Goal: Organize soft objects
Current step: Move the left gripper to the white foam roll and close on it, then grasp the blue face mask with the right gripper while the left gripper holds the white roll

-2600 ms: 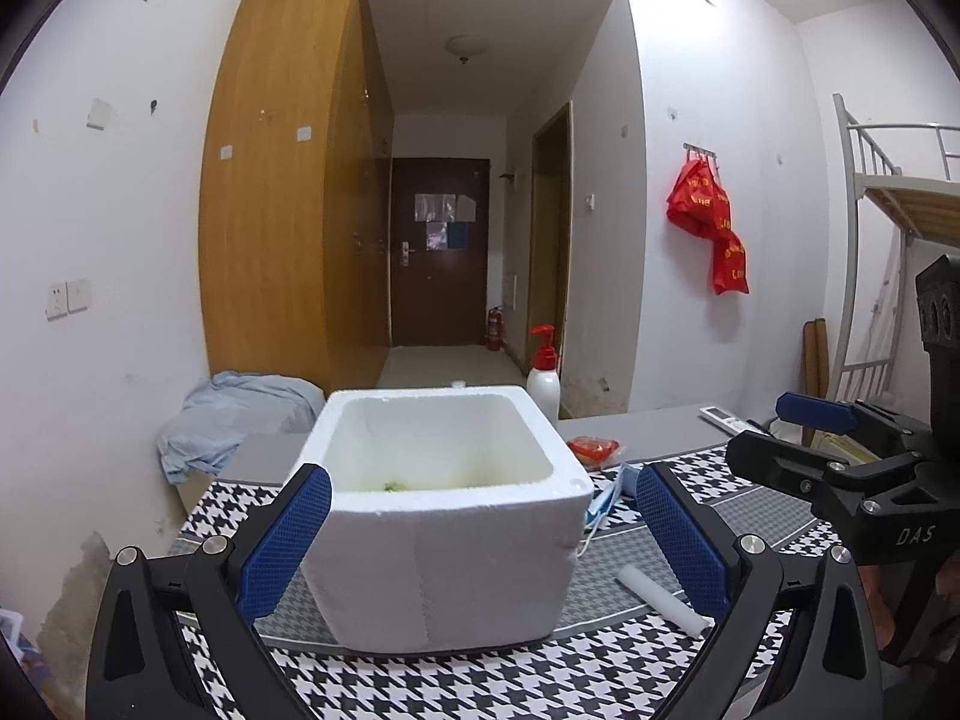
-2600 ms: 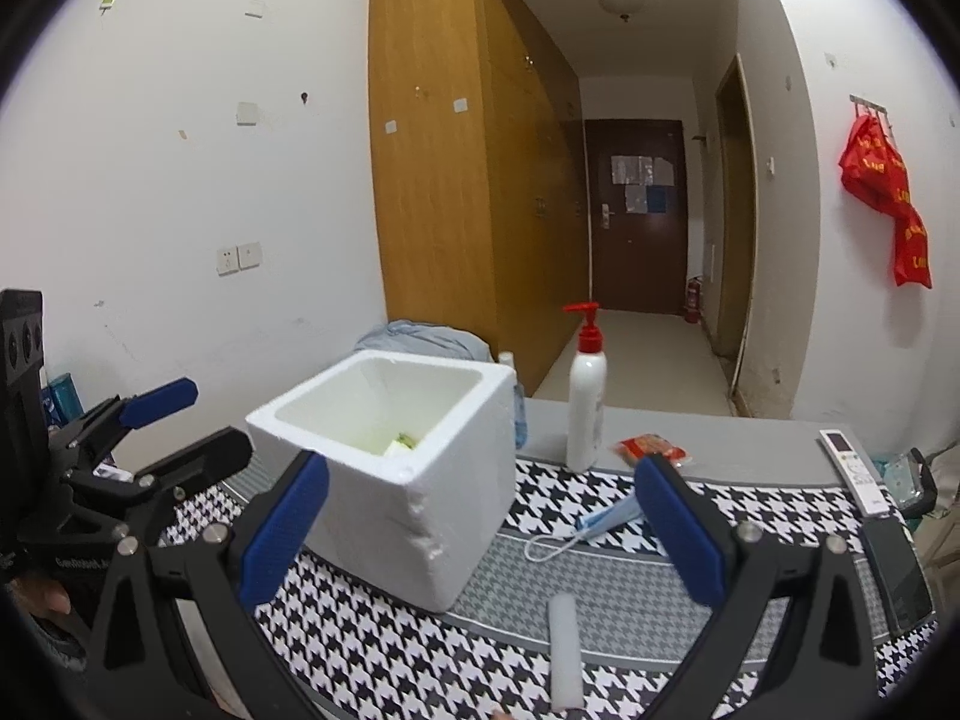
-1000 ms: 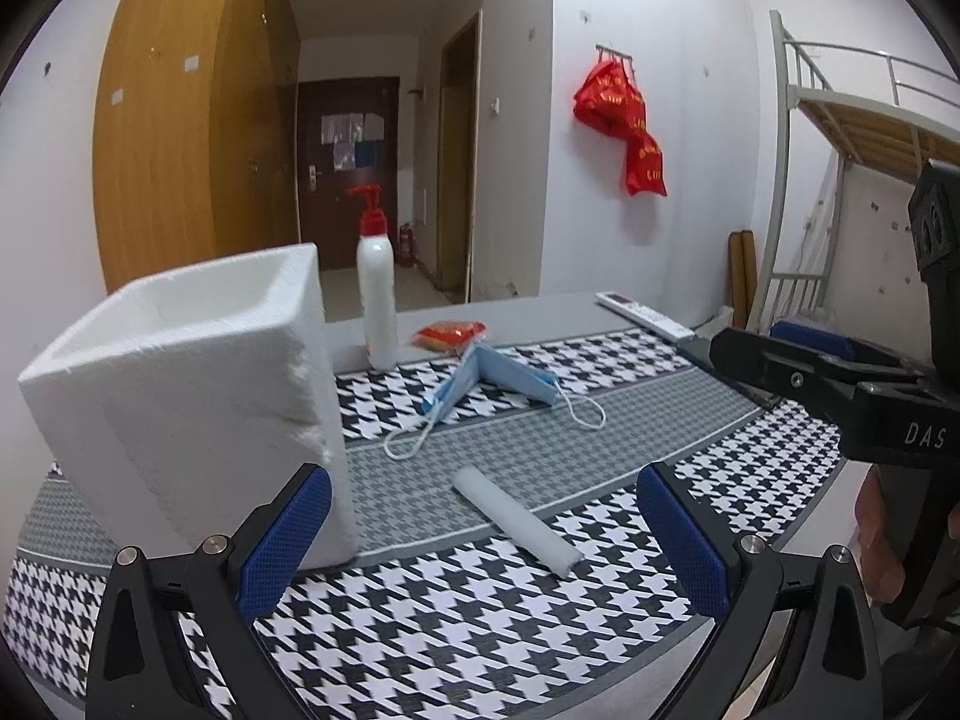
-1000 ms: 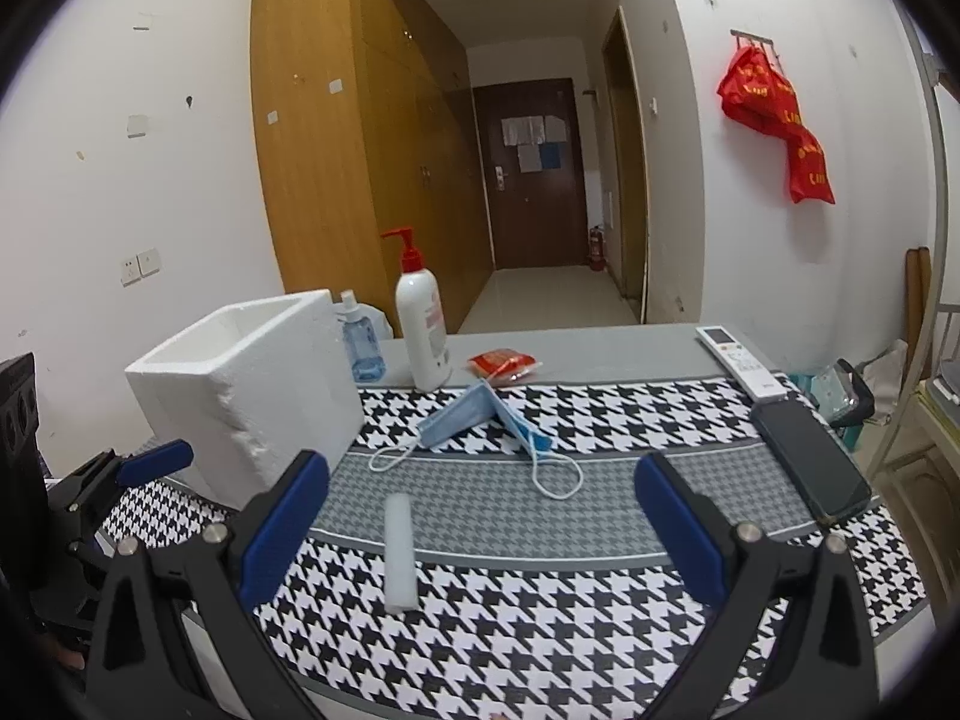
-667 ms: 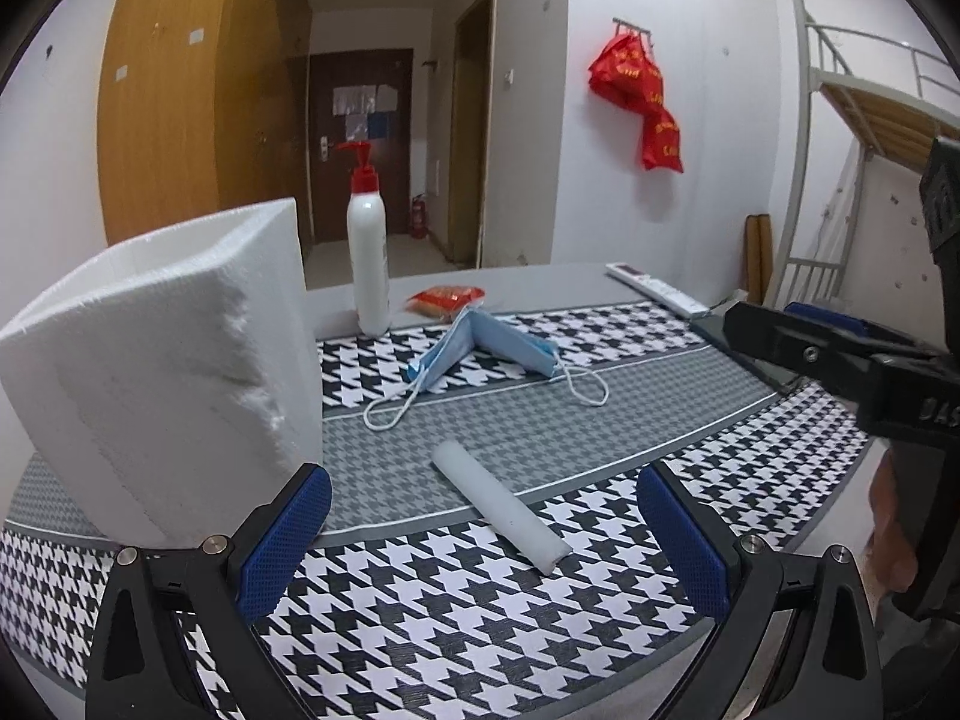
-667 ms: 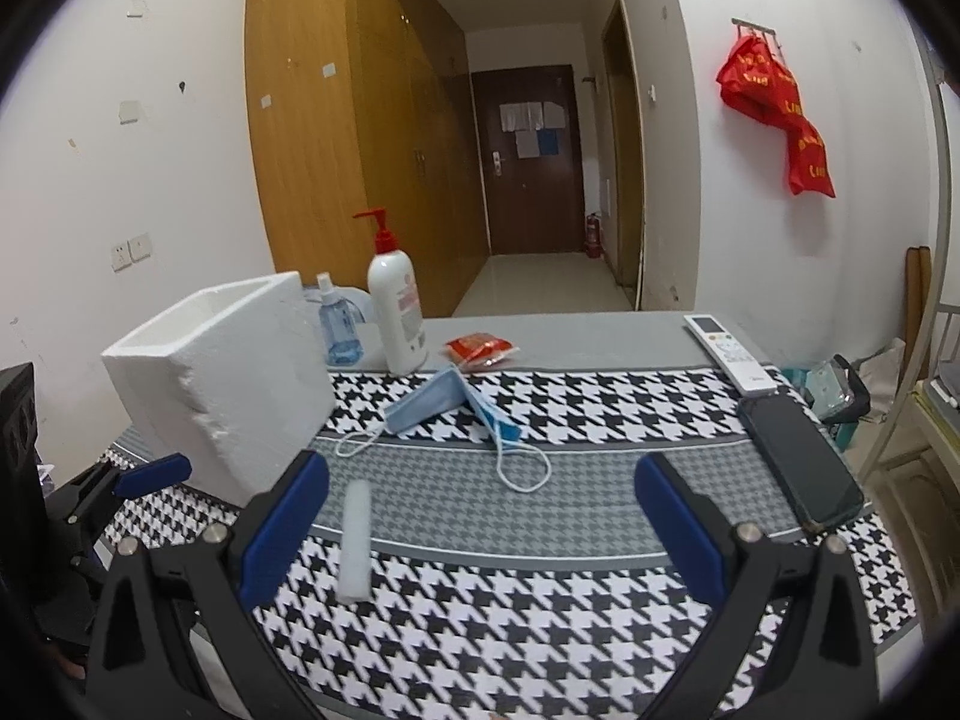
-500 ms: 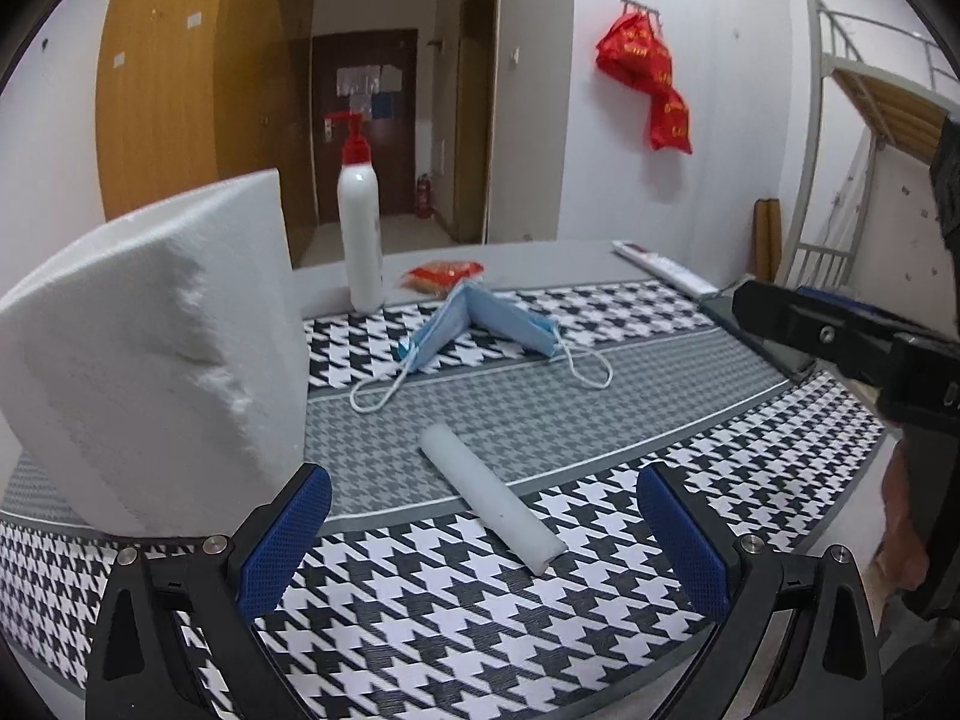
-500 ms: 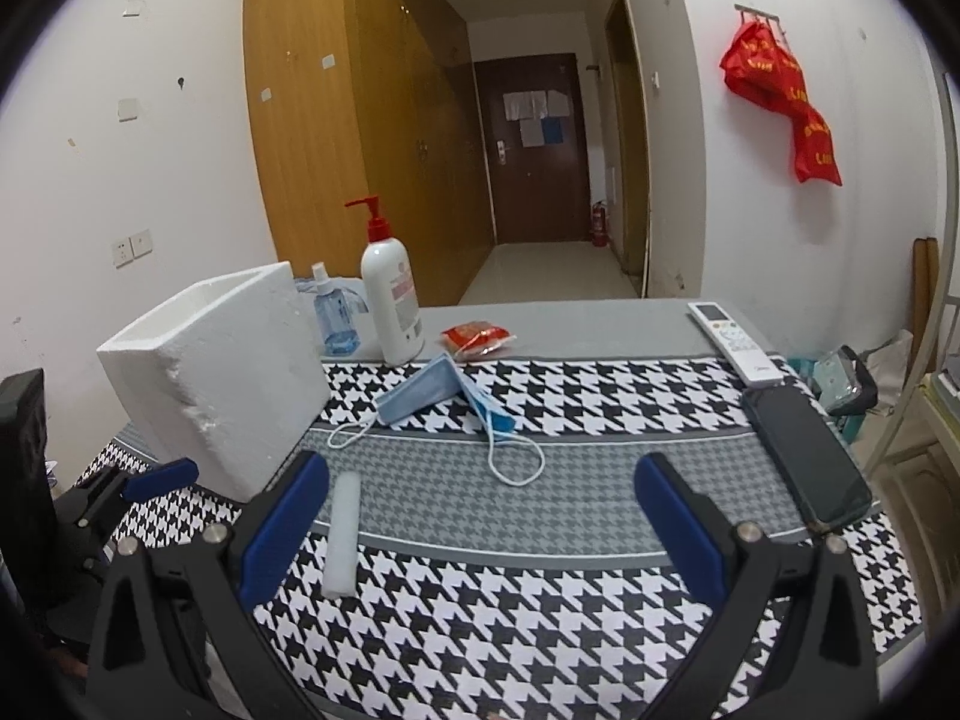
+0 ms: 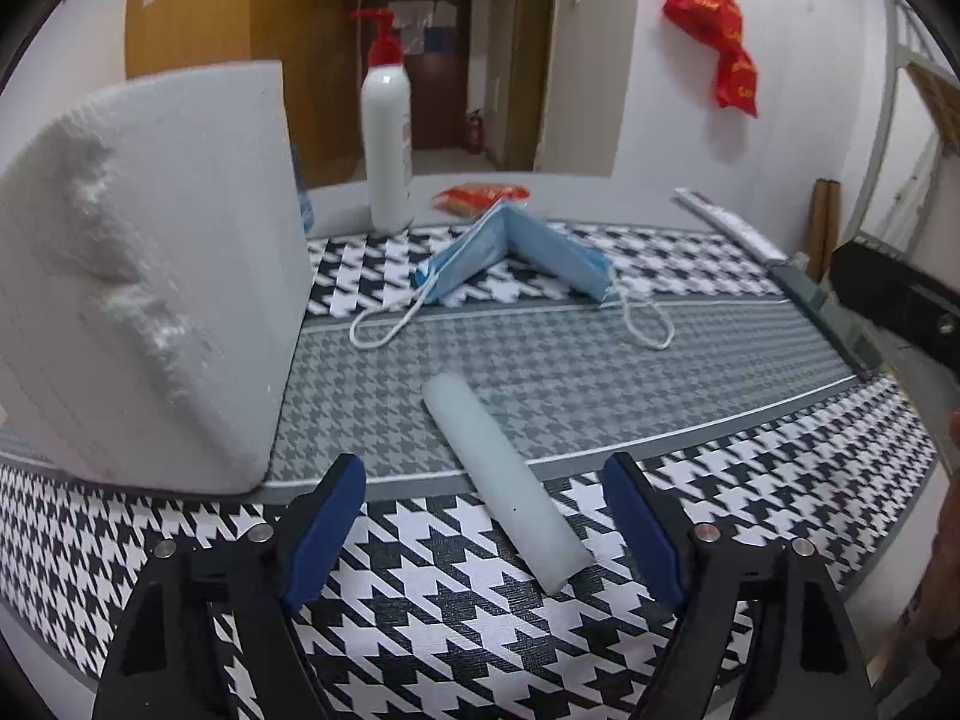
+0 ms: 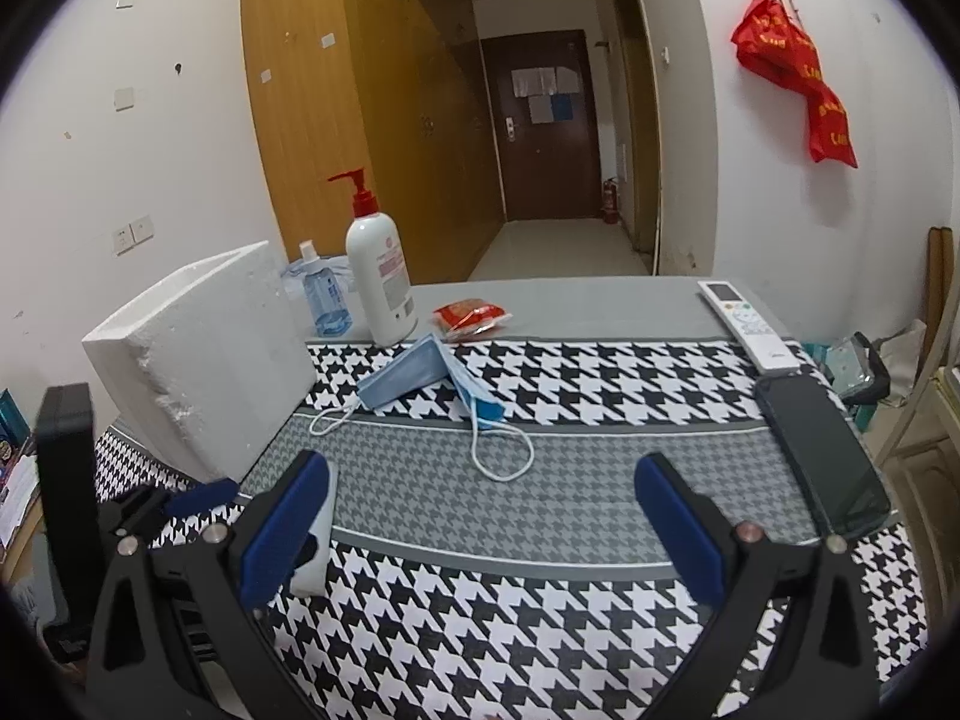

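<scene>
A white foam cylinder lies slantwise on the houndstooth mat. It sits between the fingers of my left gripper, whose jaws are closing; the pads stand clear of it on both sides. A blue face mask lies folded further back, its ear loops trailing. The white foam box stands at the left. My right gripper is open over the mat with nothing in it, the mask ahead. In the right wrist view the cylinder is half hidden behind the left finger.
A white pump bottle, a small blue bottle and a red packet stand behind the mat. A remote and a dark phone lie along the right edge. The foam box is close on the left.
My left gripper has come down and forward over the foam cylinder, and its jaws have narrowed around it. The right gripper has drifted slightly nearer the table.
</scene>
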Motion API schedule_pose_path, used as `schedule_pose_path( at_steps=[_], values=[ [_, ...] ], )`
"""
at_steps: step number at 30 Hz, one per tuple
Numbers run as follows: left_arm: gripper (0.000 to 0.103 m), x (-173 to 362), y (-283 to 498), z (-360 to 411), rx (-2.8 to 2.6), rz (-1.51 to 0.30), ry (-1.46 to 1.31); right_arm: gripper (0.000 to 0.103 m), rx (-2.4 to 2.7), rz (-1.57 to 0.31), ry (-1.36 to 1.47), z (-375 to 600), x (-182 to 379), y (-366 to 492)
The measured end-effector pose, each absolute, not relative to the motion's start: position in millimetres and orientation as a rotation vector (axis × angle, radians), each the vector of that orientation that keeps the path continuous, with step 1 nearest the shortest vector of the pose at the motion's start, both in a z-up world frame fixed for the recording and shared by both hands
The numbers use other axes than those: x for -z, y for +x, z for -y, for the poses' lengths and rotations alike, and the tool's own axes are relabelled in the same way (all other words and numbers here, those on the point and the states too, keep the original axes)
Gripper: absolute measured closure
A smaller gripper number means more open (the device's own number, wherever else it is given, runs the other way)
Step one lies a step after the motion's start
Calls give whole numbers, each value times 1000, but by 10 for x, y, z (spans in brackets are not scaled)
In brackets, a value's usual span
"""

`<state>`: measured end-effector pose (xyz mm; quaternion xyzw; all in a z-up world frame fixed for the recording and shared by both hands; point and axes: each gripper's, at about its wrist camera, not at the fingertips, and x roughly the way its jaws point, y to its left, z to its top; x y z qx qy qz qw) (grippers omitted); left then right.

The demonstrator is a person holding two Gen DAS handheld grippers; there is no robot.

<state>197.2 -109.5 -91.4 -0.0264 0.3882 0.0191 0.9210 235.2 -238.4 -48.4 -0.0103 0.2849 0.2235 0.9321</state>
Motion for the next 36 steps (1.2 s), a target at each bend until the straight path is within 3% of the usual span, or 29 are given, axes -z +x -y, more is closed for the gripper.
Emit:
schedule_pose_path(
  at_steps=[8,12,16,21,29,36],
  values=[
    [40,1029,2065,1154,-108,-845,-69,0,-512,-626,-49,2287,576,2539],
    [53,1062,2086,1188,-126,-849,-71,0,-534,-636,-51,2290,565,2629],
    [56,1065,2091,1236,-137,-848,-67,0,-564,-653,-42,2285,553,2711],
    [74,1054,2115,1279,-110,-848,-56,0,-562,-664,-72,2250,558,2768],
    [86,1012,2118,1187,-53,-858,-64,0,-566,-676,-84,2261,562,2831],
    [87,921,2043,1018,-23,-831,-31,0,-571,-692,-98,2178,577,2884]
  ],
)
